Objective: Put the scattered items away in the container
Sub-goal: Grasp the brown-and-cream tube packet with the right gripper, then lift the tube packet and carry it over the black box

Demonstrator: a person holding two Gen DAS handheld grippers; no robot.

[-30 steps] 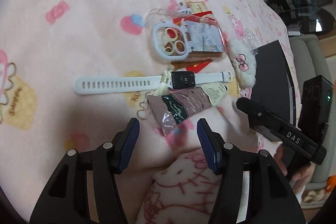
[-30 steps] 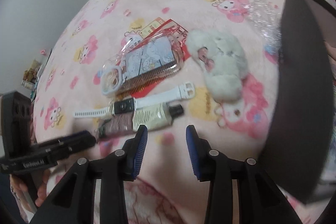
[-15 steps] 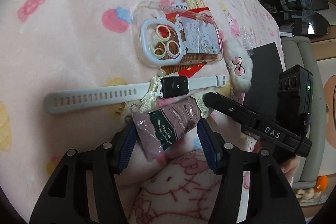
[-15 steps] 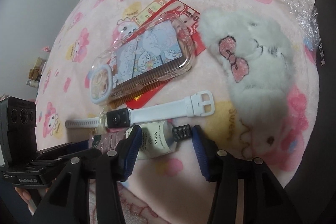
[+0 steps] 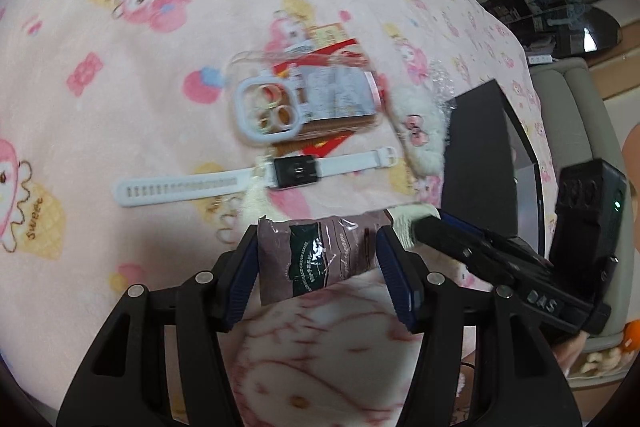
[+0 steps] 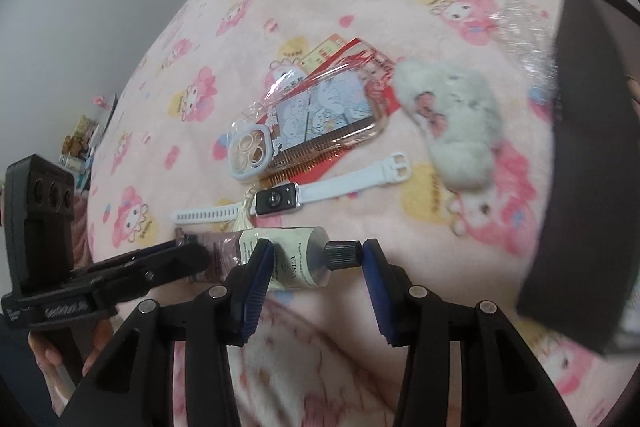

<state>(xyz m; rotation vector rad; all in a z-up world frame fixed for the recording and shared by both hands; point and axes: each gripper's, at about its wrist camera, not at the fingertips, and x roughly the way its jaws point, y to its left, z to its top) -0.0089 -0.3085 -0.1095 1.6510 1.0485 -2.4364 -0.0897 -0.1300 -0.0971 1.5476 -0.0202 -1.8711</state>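
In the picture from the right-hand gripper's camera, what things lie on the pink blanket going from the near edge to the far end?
Near to far: hand cream tube between the right gripper fingers → white-strapped smartwatch → clear phone case lying on a comb → red packets poking out behind it.
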